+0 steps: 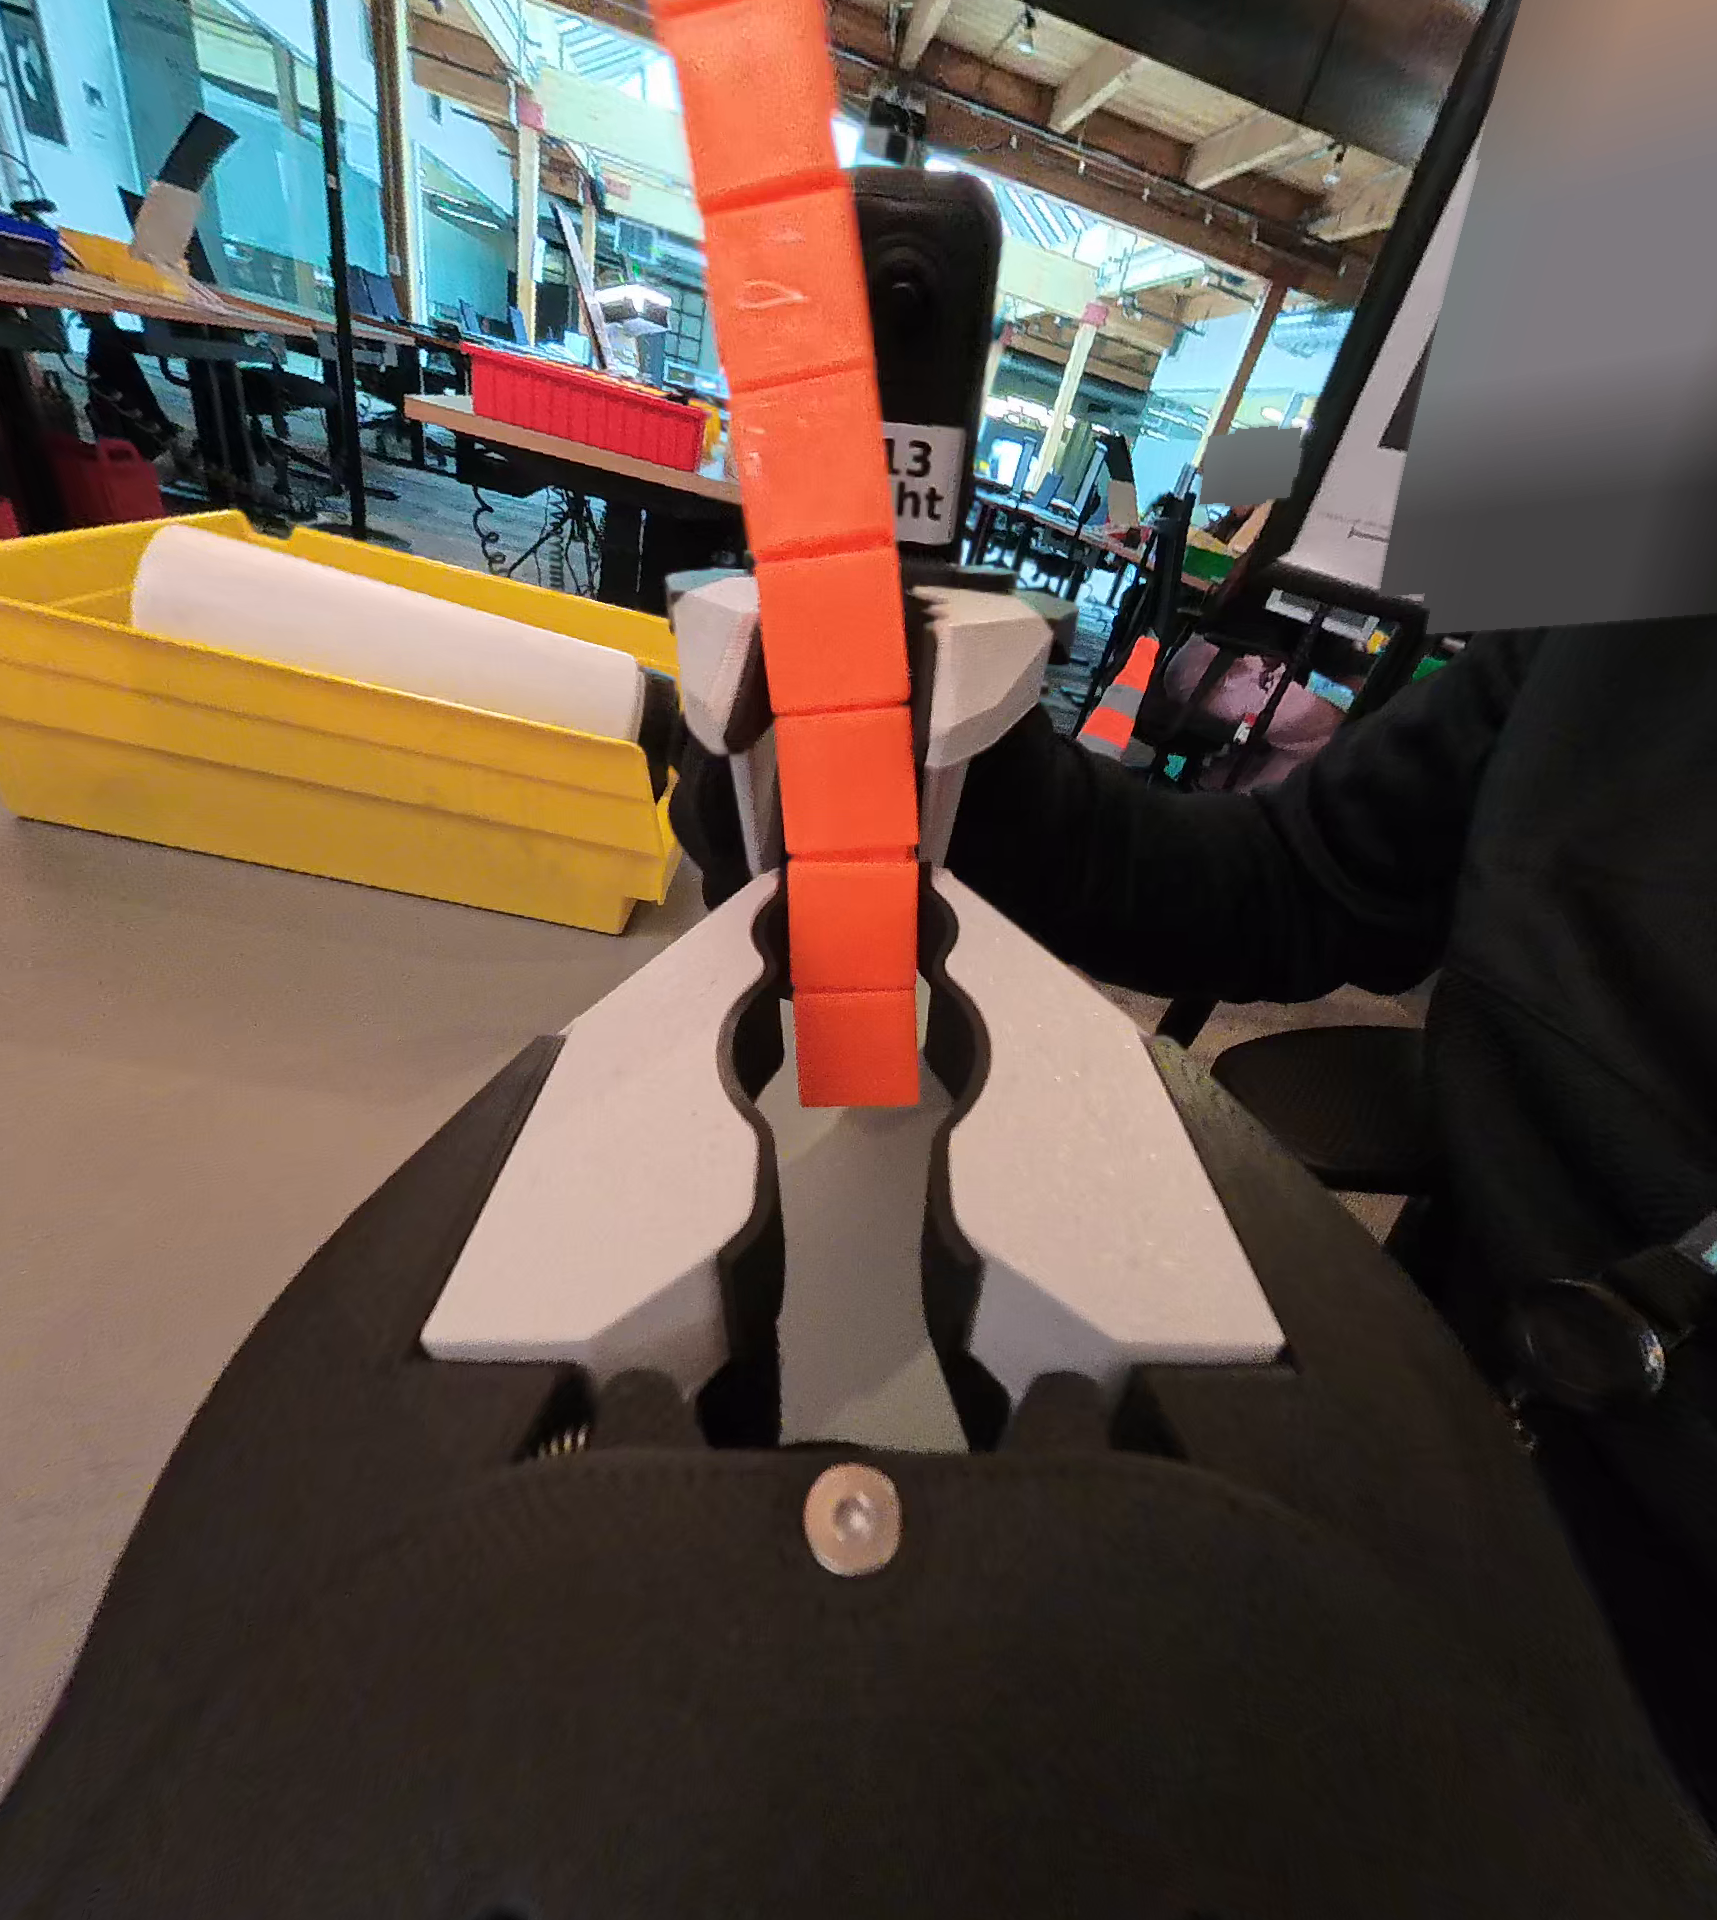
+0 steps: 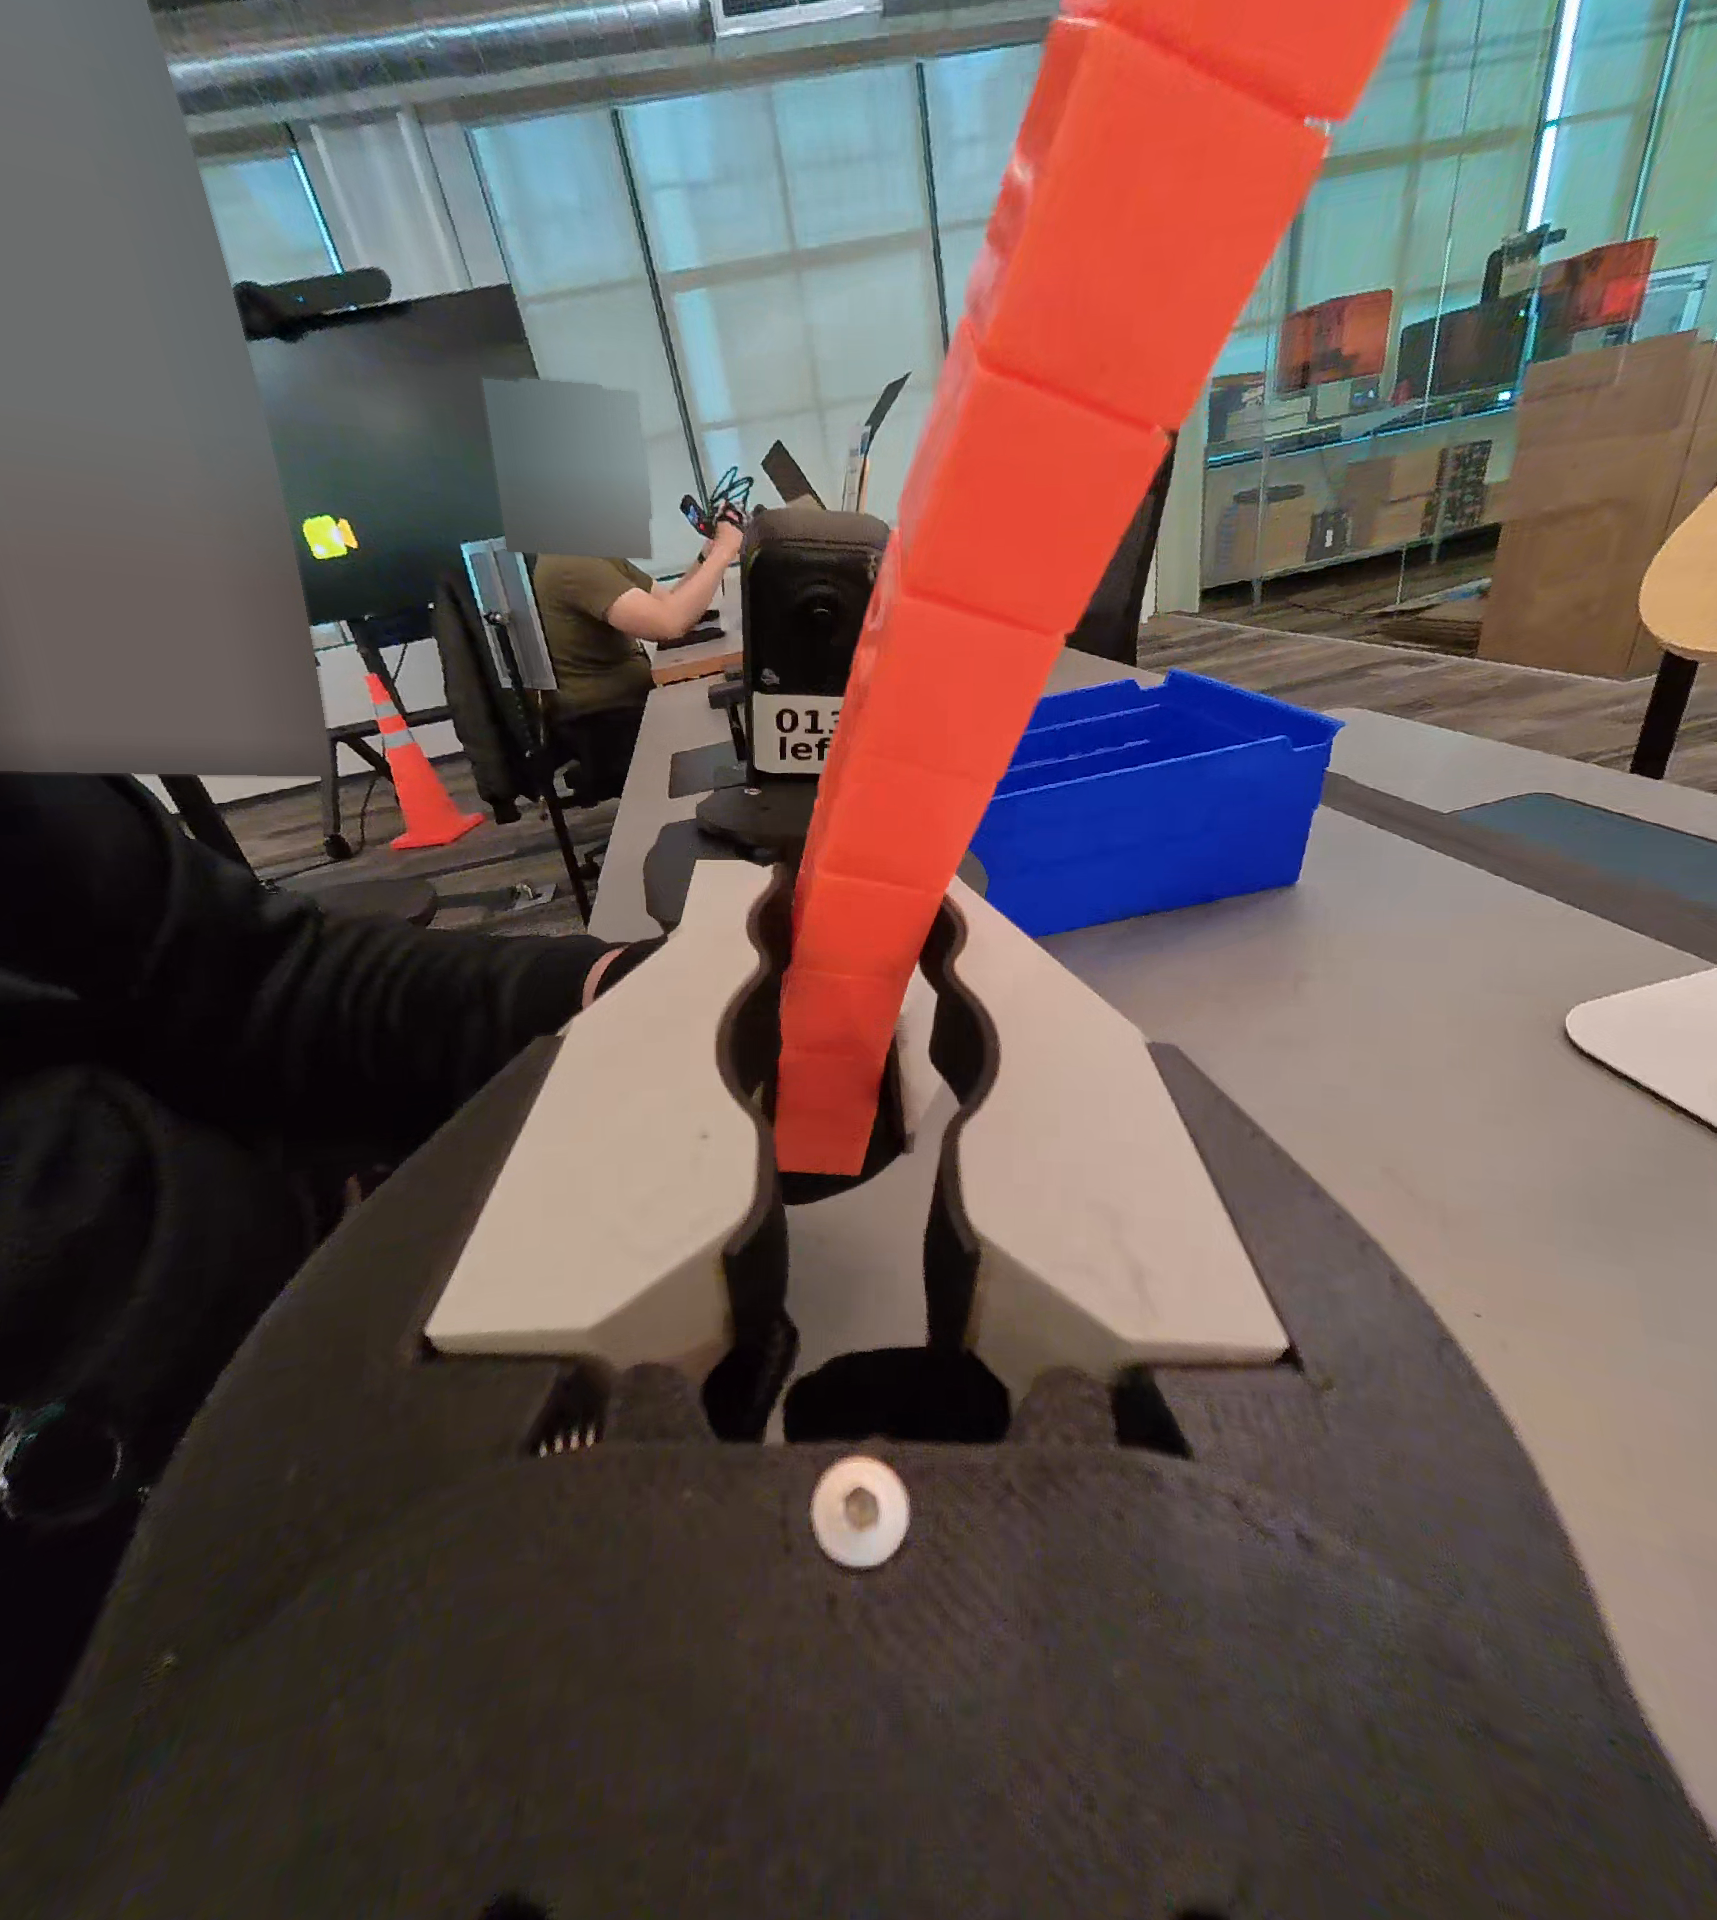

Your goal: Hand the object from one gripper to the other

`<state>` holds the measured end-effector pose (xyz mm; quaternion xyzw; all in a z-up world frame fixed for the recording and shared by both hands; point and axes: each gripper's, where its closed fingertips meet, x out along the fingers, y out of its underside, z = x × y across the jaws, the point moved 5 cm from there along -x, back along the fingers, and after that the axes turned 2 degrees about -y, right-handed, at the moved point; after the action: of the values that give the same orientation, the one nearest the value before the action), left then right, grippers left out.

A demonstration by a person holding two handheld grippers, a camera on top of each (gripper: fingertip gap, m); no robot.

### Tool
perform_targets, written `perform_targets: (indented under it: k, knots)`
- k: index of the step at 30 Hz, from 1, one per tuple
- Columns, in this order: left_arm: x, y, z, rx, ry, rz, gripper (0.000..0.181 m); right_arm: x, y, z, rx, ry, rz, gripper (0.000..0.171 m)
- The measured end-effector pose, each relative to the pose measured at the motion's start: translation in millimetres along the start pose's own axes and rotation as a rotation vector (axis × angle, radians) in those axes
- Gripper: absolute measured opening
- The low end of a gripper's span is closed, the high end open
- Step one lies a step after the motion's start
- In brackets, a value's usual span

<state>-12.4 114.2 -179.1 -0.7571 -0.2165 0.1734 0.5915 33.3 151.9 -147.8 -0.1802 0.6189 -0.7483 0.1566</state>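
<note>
An orange bar of several joined cube segments (image 1: 838, 644) stands nearly upright between my two grippers, which face each other above the grey table (image 1: 158, 1039). My left gripper (image 1: 854, 914) is shut on the bar near its lower end. My right gripper (image 1: 833, 665) shows beyond it, its fingers pressed on the bar a few segments higher. In the right wrist view the bar (image 2: 999, 582) leans up to the right, and my right gripper (image 2: 859, 935) is shut on it low down. The left gripper's camera body (image 2: 807, 644) shows behind the bar, its fingertips hidden.
A yellow bin (image 1: 314, 821) holding a white roll (image 1: 386, 623) sits on the table to the left. A blue bin (image 2: 1166, 810) stands behind the bar in the right wrist view, with a white board (image 2: 1716, 1049) at the right edge. A black-sleeved arm (image 1: 1249, 852) holds the right gripper. My right fingertips sit around 5 cm from my left ones.
</note>
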Motion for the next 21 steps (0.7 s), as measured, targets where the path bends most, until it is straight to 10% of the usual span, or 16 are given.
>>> perform_targets:
  k: [21]
  knots:
    - [5.6, 3.6, 2.1, -0.116, 0.008, 0.093, 0.020, -0.9, 5.3, -1.2, -0.016, 0.002, 0.059, 0.021]
